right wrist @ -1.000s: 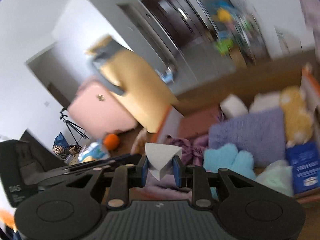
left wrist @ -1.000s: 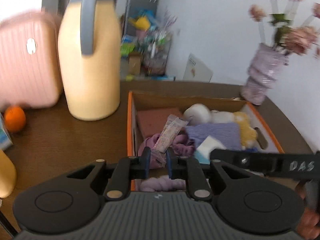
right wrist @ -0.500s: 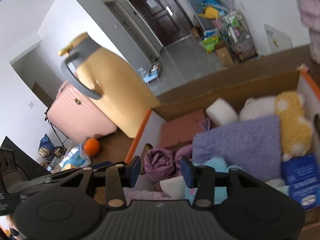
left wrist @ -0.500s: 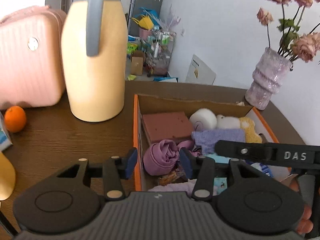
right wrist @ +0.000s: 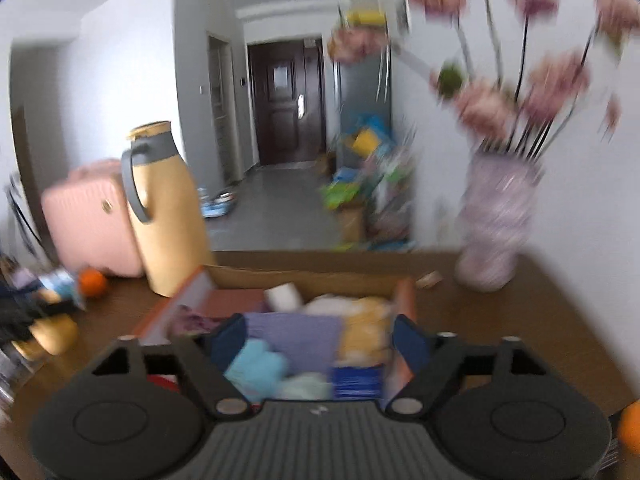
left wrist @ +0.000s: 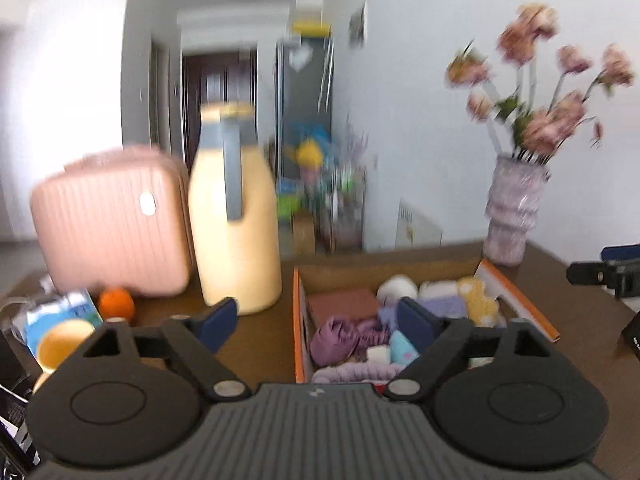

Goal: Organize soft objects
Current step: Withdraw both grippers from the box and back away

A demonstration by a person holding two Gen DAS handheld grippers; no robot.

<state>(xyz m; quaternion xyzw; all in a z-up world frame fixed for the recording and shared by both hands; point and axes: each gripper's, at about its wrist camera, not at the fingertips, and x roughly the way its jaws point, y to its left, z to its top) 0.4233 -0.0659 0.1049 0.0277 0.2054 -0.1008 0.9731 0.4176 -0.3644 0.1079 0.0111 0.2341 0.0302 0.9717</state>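
Both grippers hang spread wide and empty above the counter [left wrist: 256,344]. Ahead of the left gripper [left wrist: 316,322] and slightly right sits the box [left wrist: 298,320], packed with soft things: a purple cloth [left wrist: 334,338], a brown sponge [left wrist: 344,306], a yellow plush [left wrist: 478,304]. The right gripper [right wrist: 320,338] frames the same box [right wrist: 404,300]; a lilac towel [right wrist: 296,334] lies straight ahead. The jug [left wrist: 234,216] stands ahead left.

right tool [right wrist: 316,338], jaws wide apart, above cardboard box [right wrist: 296,276] of soft objects [right wrist: 296,334]
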